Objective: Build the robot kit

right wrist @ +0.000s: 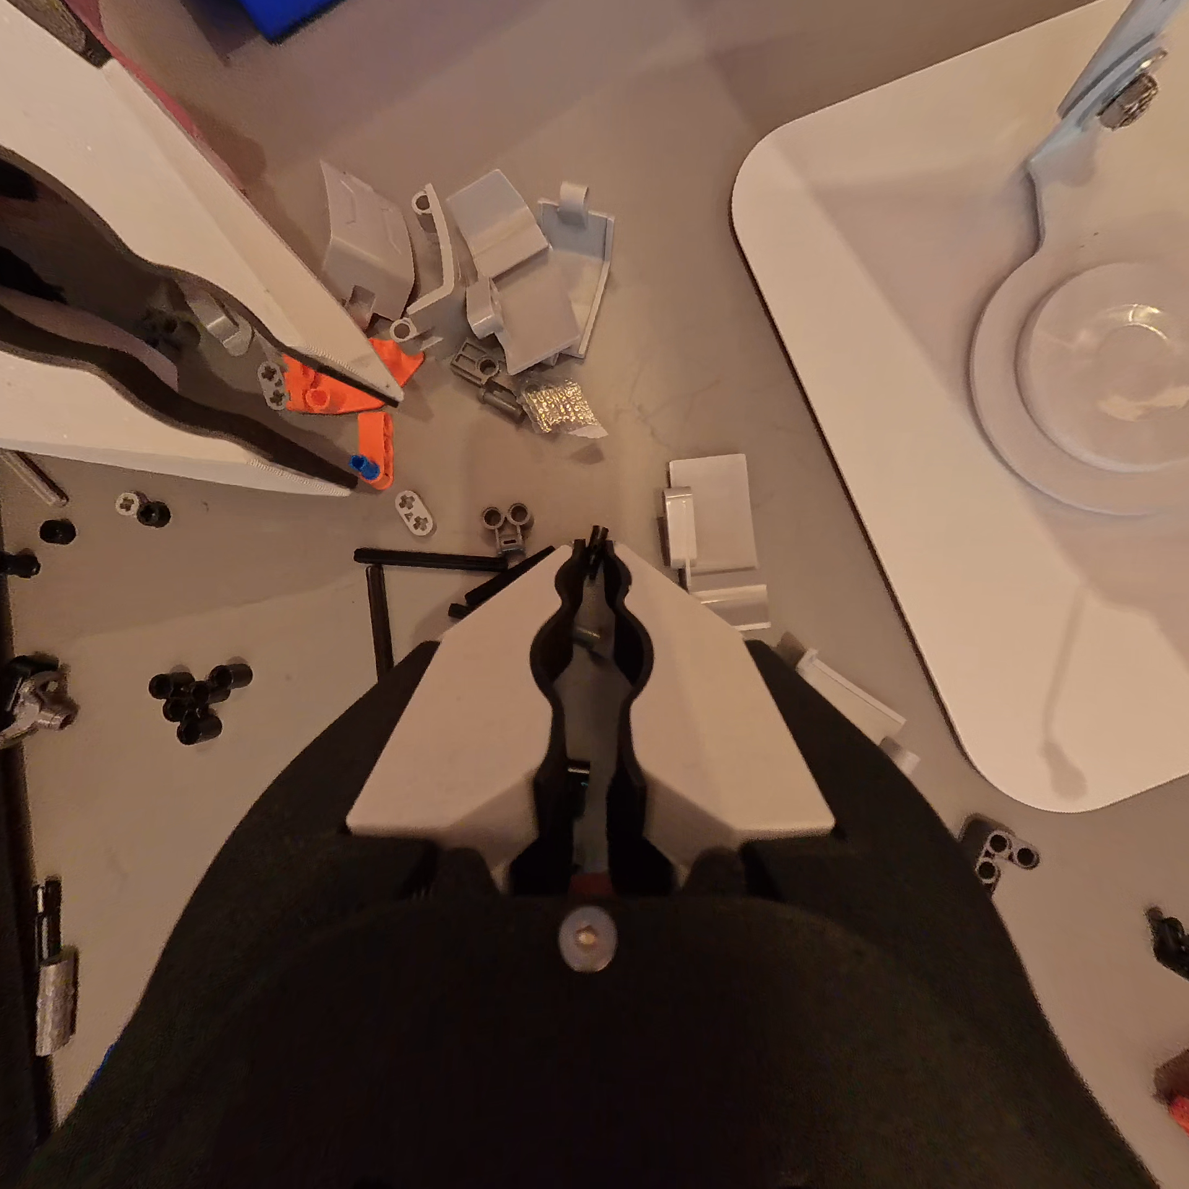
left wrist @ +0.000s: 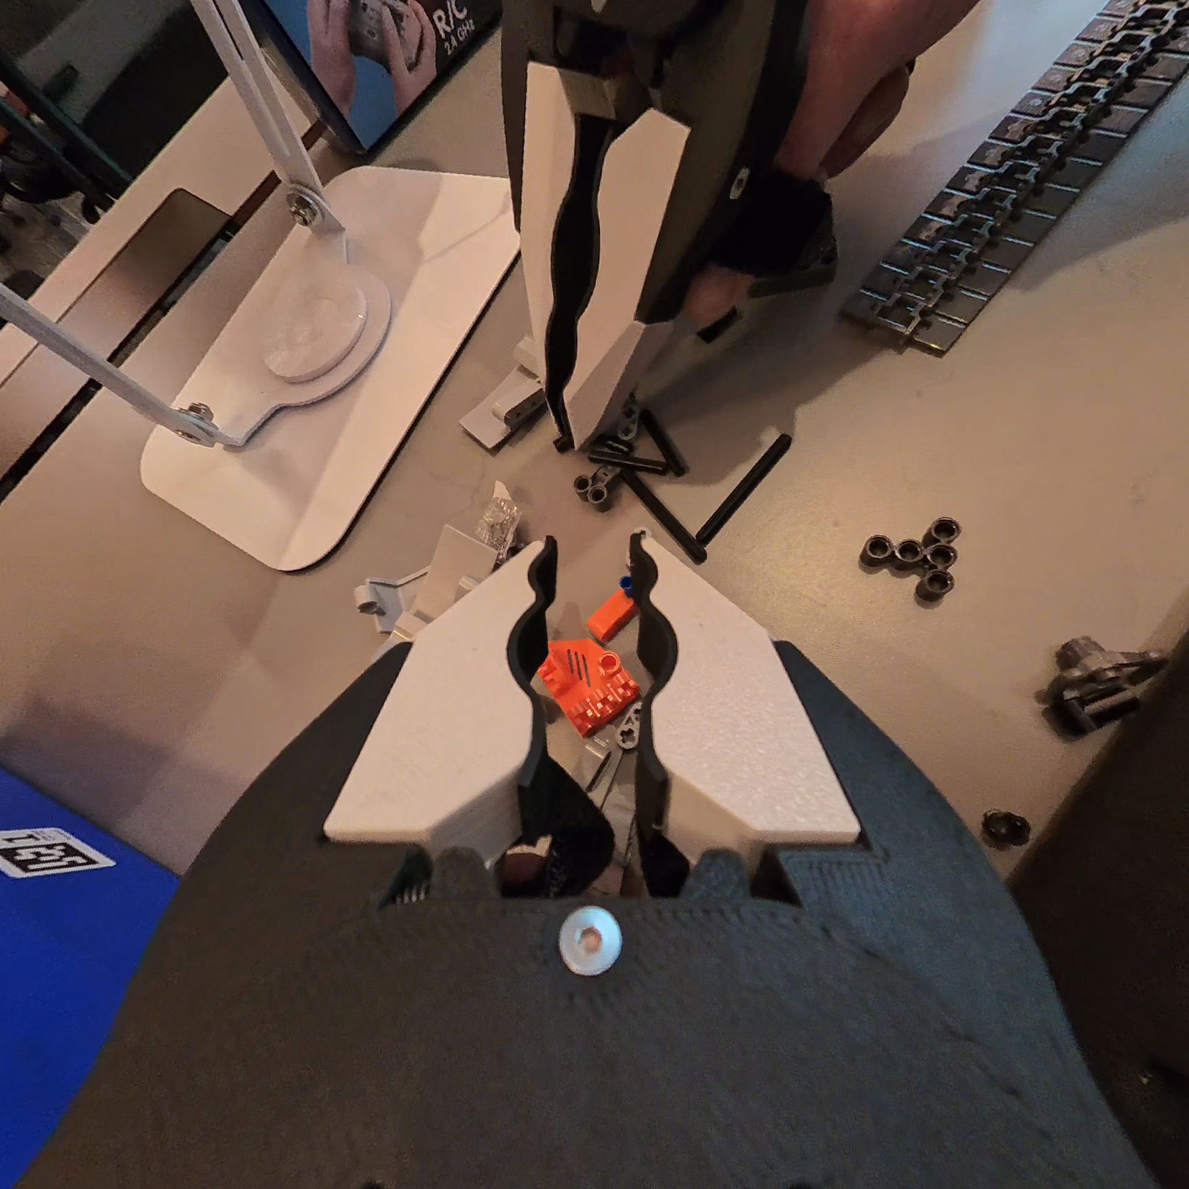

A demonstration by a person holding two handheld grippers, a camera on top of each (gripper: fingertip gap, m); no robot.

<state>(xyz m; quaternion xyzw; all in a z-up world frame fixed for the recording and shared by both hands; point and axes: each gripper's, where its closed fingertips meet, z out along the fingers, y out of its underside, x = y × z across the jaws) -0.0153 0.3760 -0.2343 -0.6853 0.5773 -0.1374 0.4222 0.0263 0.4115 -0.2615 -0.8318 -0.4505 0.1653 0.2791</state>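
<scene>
My left gripper (left wrist: 593, 543) is open and empty, hovering low over a ribbed orange plastic part (left wrist: 589, 688) and a smaller orange piece (left wrist: 611, 614) with a blue pin (left wrist: 625, 582). It also shows at the left of the right wrist view (right wrist: 373, 441), jaws apart around the orange parts (right wrist: 322, 392). My right gripper (right wrist: 595, 547) is shut on a small black pin (right wrist: 596, 537) held at its fingertips. In the left wrist view the right gripper (left wrist: 569, 437) points down at the table beside black axles (left wrist: 627, 460), with a gloved hand (left wrist: 772, 219) behind it.
A white stand base (left wrist: 322, 399) (right wrist: 901, 322) lies on the beige table. Grey panels (right wrist: 502, 276), a foil packet (right wrist: 560, 405), long black axles (left wrist: 740, 495), black bushes (left wrist: 926, 560) (right wrist: 199, 704), a grey assembly (left wrist: 1094, 682), a black track strip (left wrist: 1029, 193) and a blue box (left wrist: 64, 965) surround the grippers. The left gripper's tips are roughly 7 cm from the right gripper's.
</scene>
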